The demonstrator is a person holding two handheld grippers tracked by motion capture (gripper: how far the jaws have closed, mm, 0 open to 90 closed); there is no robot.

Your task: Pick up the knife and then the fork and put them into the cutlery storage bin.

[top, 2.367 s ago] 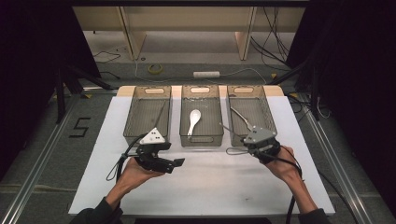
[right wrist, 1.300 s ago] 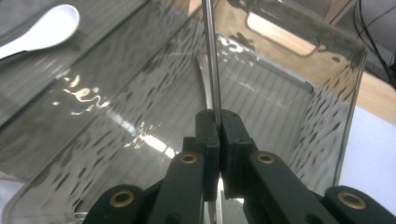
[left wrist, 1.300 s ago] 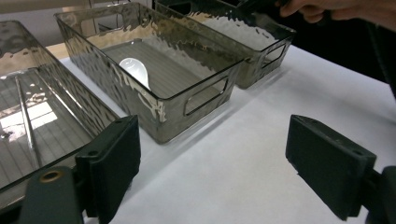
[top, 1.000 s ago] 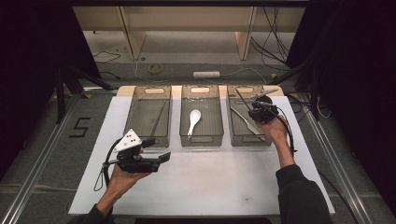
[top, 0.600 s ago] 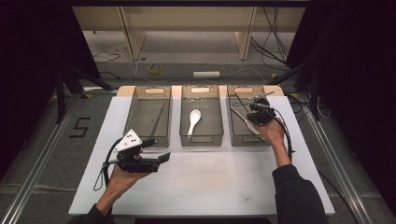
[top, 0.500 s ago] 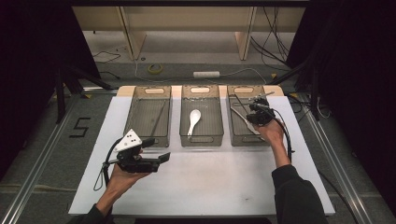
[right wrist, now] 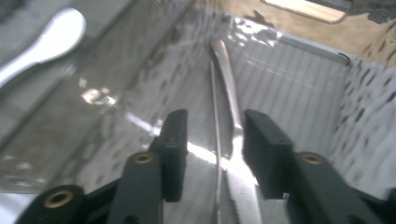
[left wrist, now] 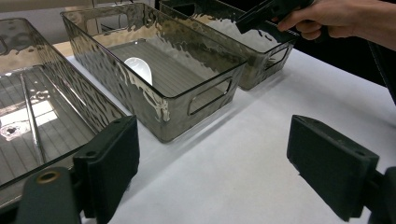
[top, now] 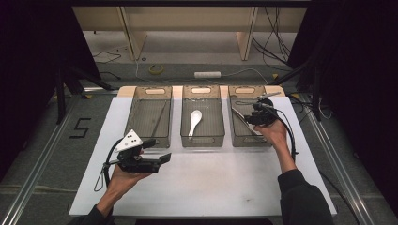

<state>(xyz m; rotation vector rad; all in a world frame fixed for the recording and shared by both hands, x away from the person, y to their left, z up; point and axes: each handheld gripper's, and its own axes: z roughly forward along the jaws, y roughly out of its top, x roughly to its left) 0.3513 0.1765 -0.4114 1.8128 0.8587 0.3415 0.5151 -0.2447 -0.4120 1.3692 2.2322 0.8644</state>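
Observation:
Three smoky clear bins stand in a row at the back of the white table. The left bin holds a thin metal stick. A white spoon lies in the middle bin. My right gripper is lowered into the right bin, its jaws open on either side of a metal utensil lying on the bin floor, not closed on it. My left gripper hovers open over the table in front of the left bin, with nothing between its jaws.
The white table has bare room in front of the bins. Behind the table a power strip and a roll of tape lie on the floor. Cables trail at the right.
Since 2.4 s ago my right gripper moved from the table's front into the right bin. Over the last second it has dipped slightly lower. The left gripper shifted a little left, then stayed still.

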